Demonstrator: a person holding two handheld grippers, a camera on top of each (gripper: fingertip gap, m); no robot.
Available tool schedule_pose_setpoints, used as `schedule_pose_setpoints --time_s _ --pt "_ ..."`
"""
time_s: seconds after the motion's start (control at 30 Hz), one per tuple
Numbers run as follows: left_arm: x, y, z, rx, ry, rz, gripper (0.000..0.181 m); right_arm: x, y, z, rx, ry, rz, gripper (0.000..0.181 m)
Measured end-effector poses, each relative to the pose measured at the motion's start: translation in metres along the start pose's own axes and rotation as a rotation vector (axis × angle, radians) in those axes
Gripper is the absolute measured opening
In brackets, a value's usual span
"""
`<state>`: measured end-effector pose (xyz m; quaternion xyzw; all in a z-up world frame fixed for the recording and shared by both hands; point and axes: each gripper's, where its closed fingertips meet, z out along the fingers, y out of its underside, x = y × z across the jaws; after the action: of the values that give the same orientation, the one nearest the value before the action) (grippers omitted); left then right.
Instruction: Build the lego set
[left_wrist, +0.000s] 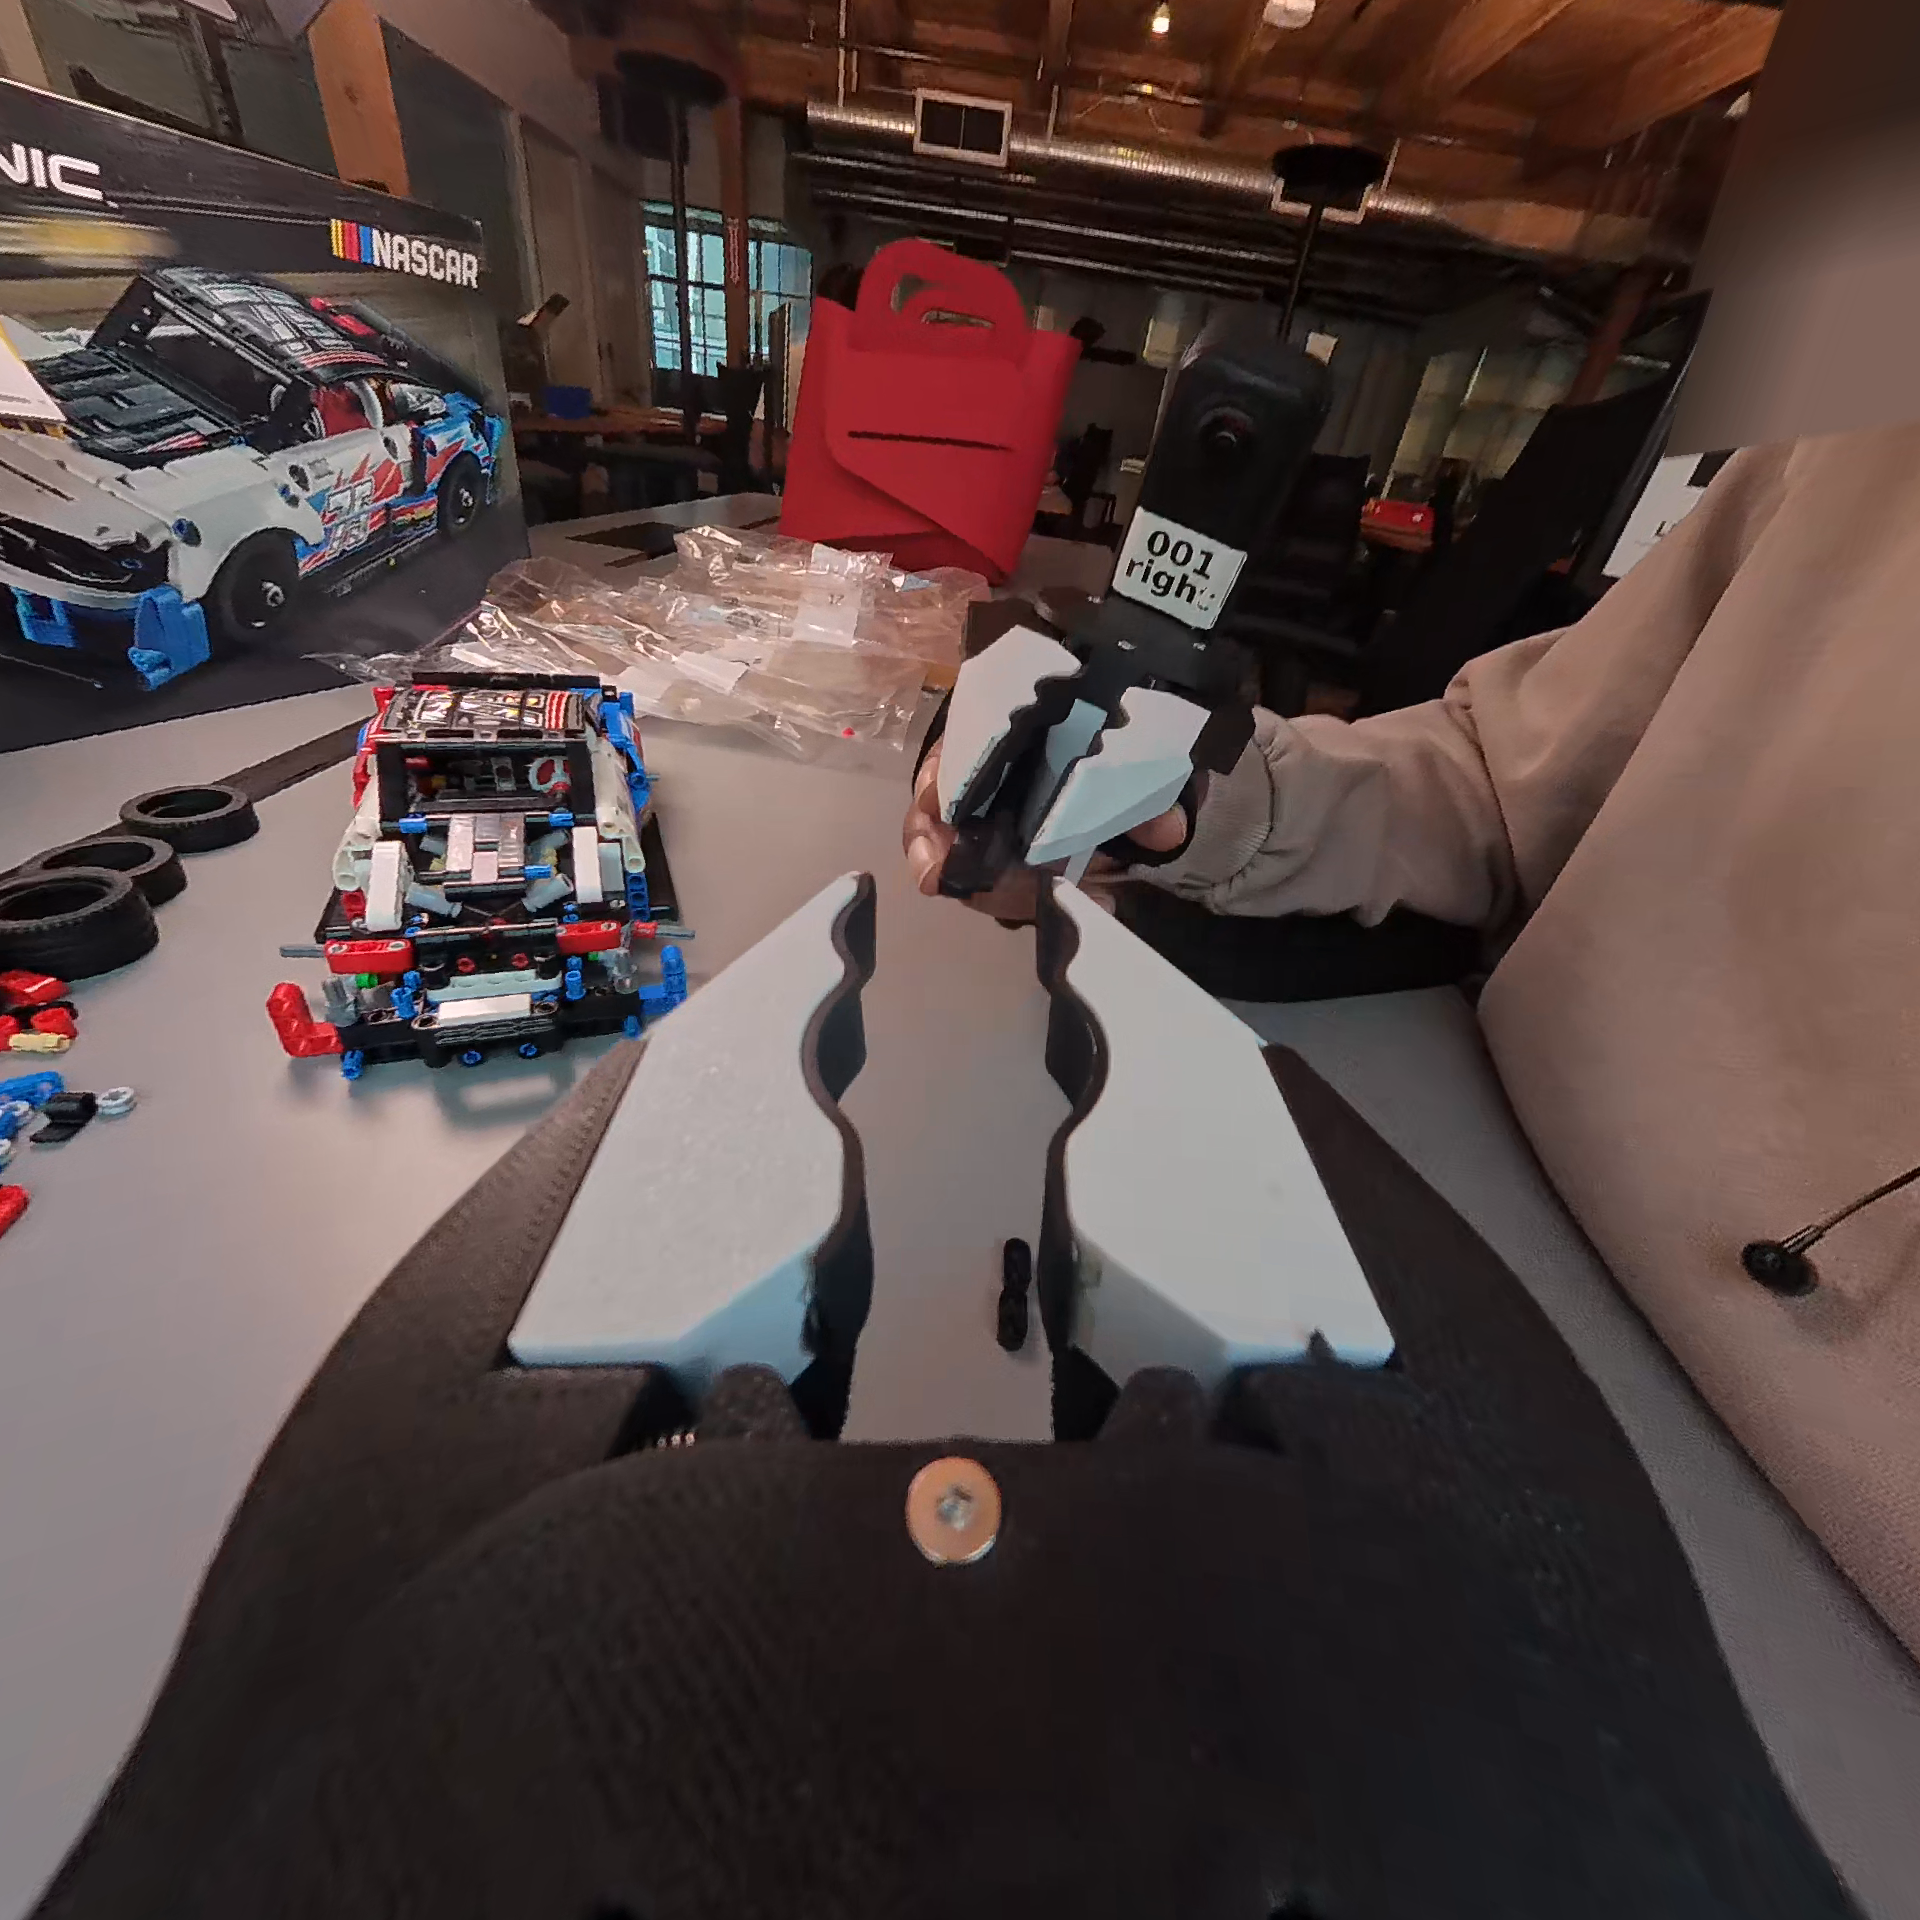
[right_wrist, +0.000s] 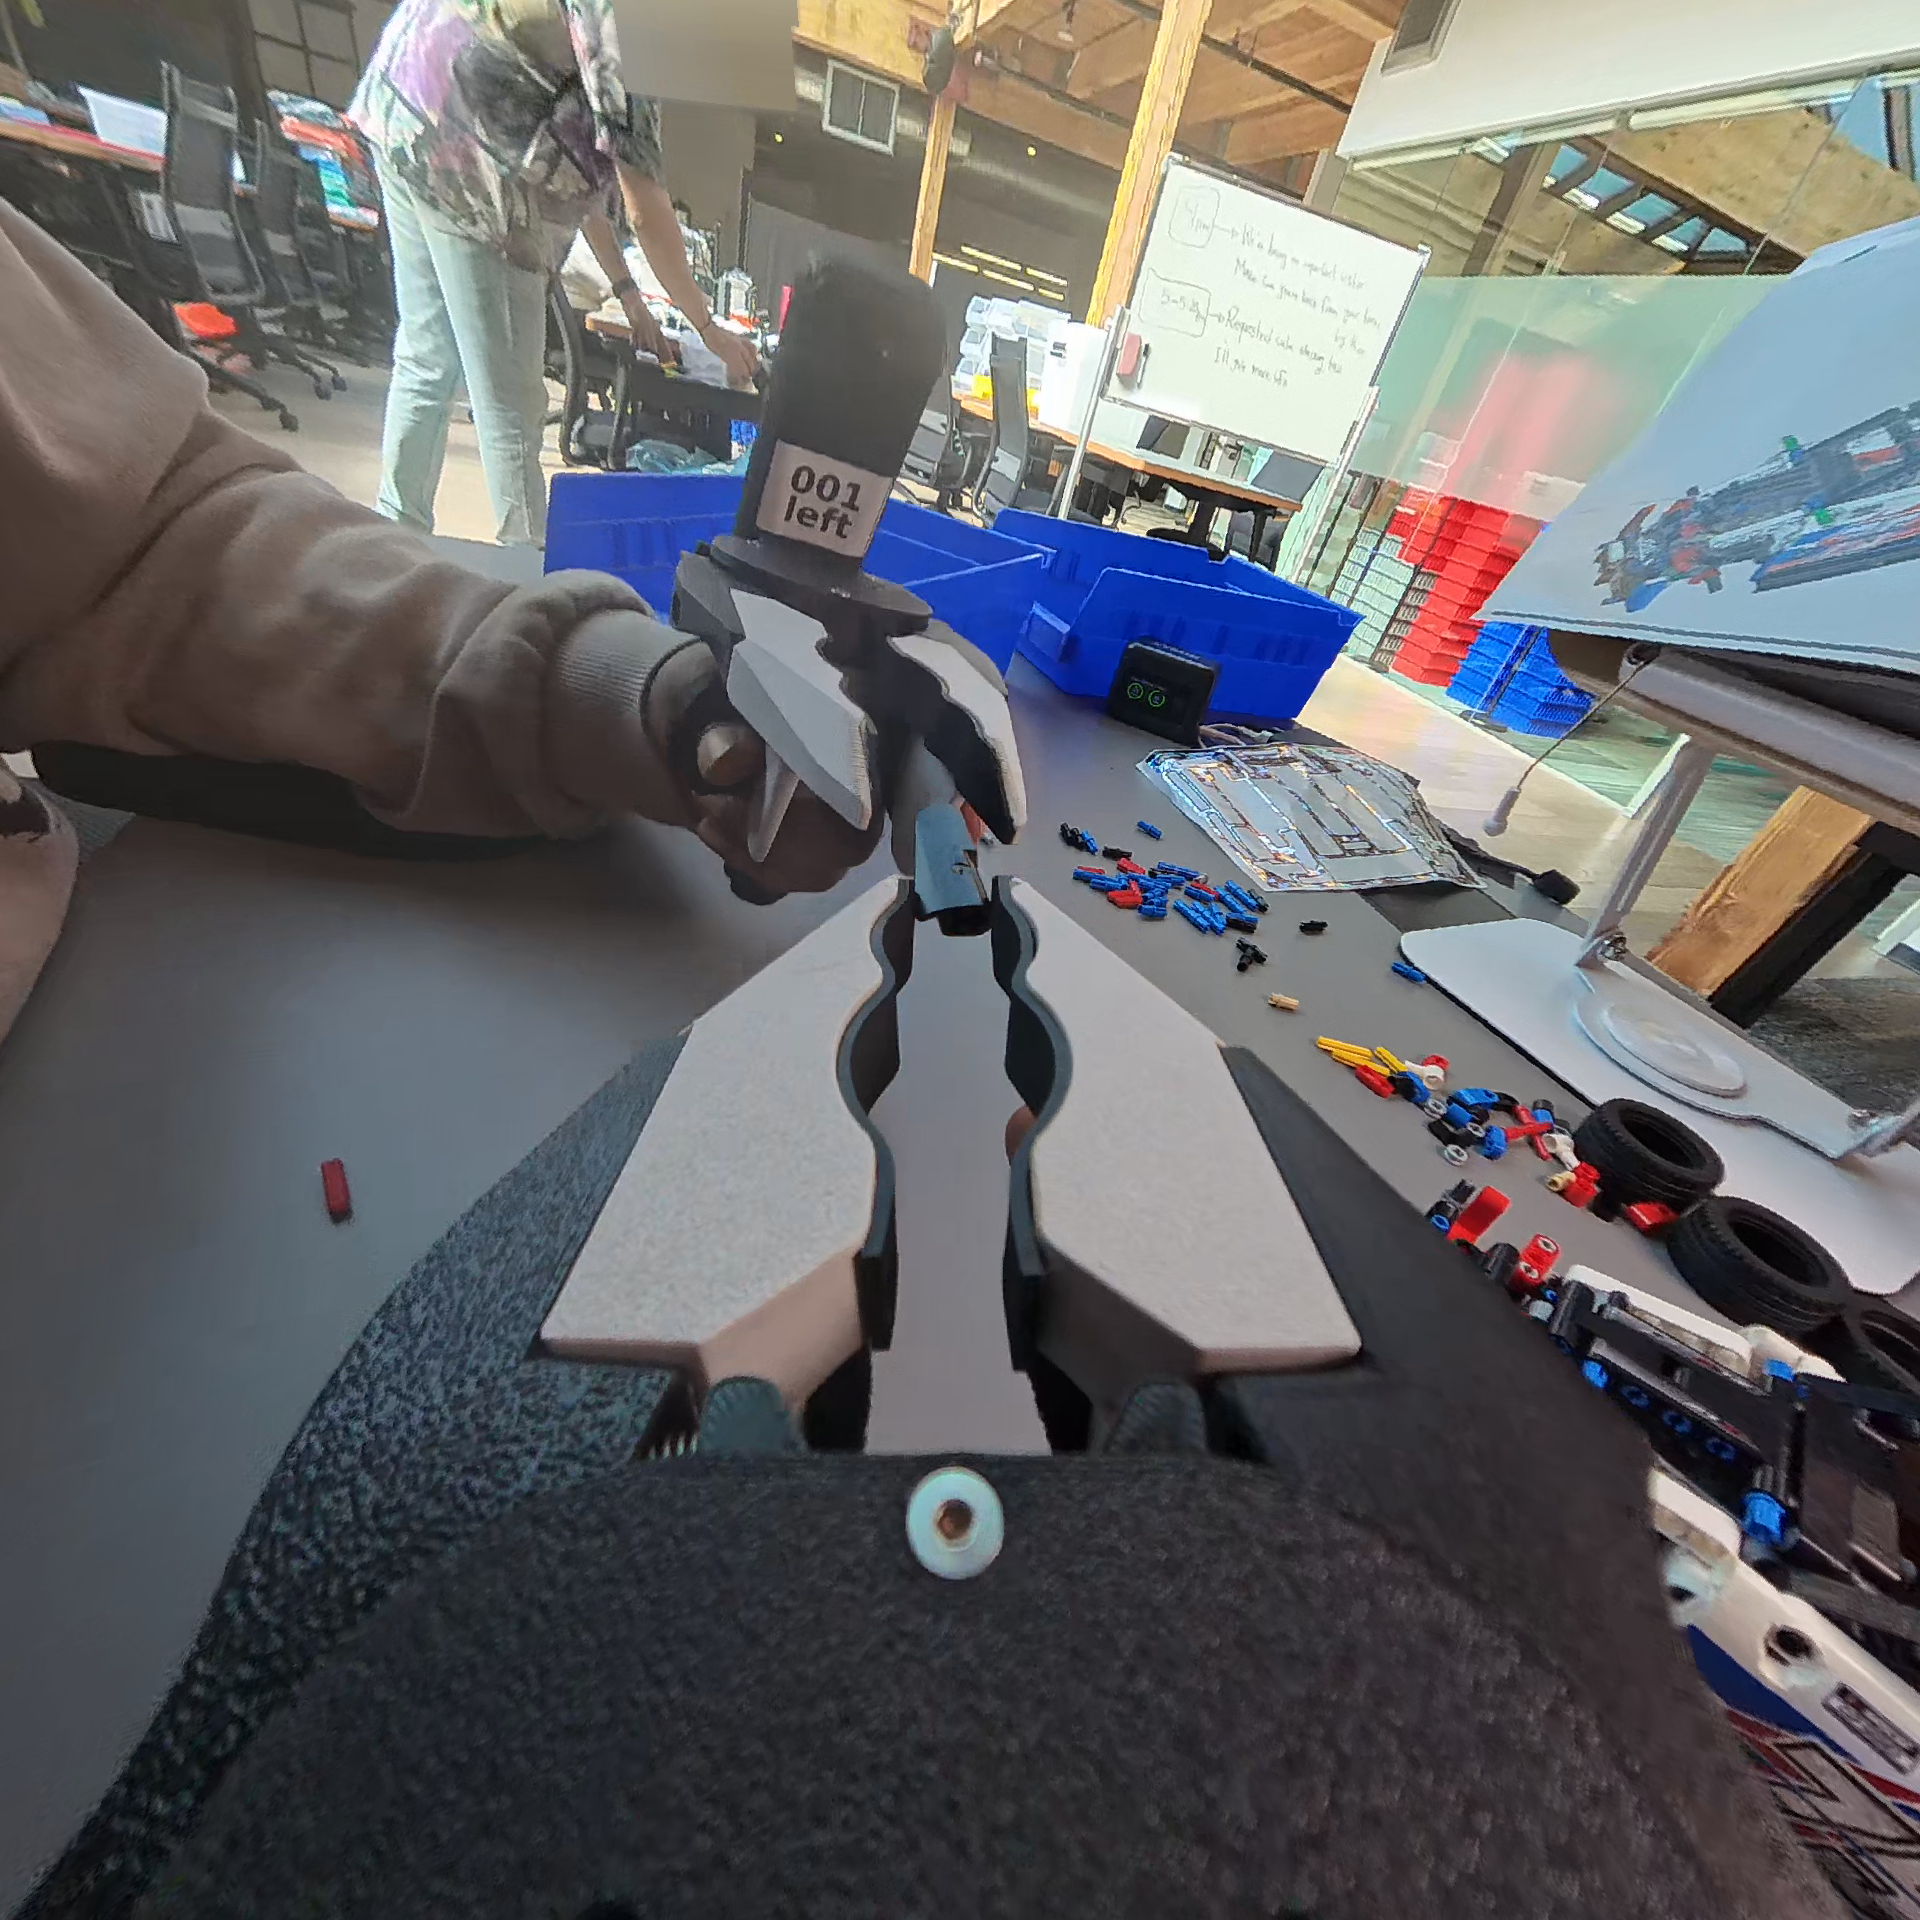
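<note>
My right gripper (right_wrist: 951, 899) is shut on a small dark lego piece (right_wrist: 945, 868), held just above the grey table (right_wrist: 312, 987). My left gripper (left_wrist: 956, 904) is open, its fingers apart, with its tips facing the right gripper (left_wrist: 992, 842) and standing either side of the piece (left_wrist: 961, 878). In the right wrist view the left gripper (right_wrist: 935, 826) hangs over the piece from above. The part-built lego car (left_wrist: 488, 883) stands on the table to the left, and also shows at the lower right of the right wrist view (right_wrist: 1766, 1558).
Black tyres (left_wrist: 73, 914) (right_wrist: 1647, 1153) and loose small pieces (right_wrist: 1174, 894) lie around the car. A black pin (left_wrist: 1013, 1294) and a red piece (right_wrist: 335, 1188) lie apart. The set's box (left_wrist: 239, 436), plastic bags (left_wrist: 727, 623), a sticker sheet (right_wrist: 1309, 821), a propped booklet (right_wrist: 1766, 499) and blue bins (right_wrist: 1174, 623) ring the table. Both grippers' tips are close together, under 4 cm apart. The part-built lego car (left_wrist: 488, 883) is about 20 cm from both grippers' fingertips. It is also in sight in the right wrist view (right_wrist: 1571, 1322).
</note>
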<state>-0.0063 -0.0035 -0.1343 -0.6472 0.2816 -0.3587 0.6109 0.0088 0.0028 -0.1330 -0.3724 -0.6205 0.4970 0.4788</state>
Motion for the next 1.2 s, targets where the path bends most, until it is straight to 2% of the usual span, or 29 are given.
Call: schedule_pose_setpoints --time_s 0.17,0.23,0.53,0.7,0.97,1.2 --pt "-0.005 0.035 0.0 -0.235 -0.051 0.169 0.027 -0.006 0.02 0.004 -0.104 -0.019 -0.088 0.013" --pt "-0.005 0.045 0.002 -0.287 -0.057 0.189 0.022 -0.009 0.028 0.006 -0.142 -0.032 -0.112 0.013" --pt "-0.006 0.059 0.003 -0.365 -0.067 0.238 0.011 -0.013 0.049 0.009 -0.232 -0.051 -0.161 0.013" --pt "-0.014 0.075 0.003 -0.465 -0.109 0.283 0.01 -0.011 0.069 0.011 -0.342 -0.03 -0.212 0.013" --pt "-0.019 0.108 -0.001 -0.638 -0.12 0.17 0.01 -0.017 0.104 0.017 -0.558 -0.093 -0.216 0.012" --pt "-0.021 0.116 -0.004 -0.691 -0.134 0.187 0.011 -0.02 0.114 0.019 -0.671 -0.127 -0.187 0.012"
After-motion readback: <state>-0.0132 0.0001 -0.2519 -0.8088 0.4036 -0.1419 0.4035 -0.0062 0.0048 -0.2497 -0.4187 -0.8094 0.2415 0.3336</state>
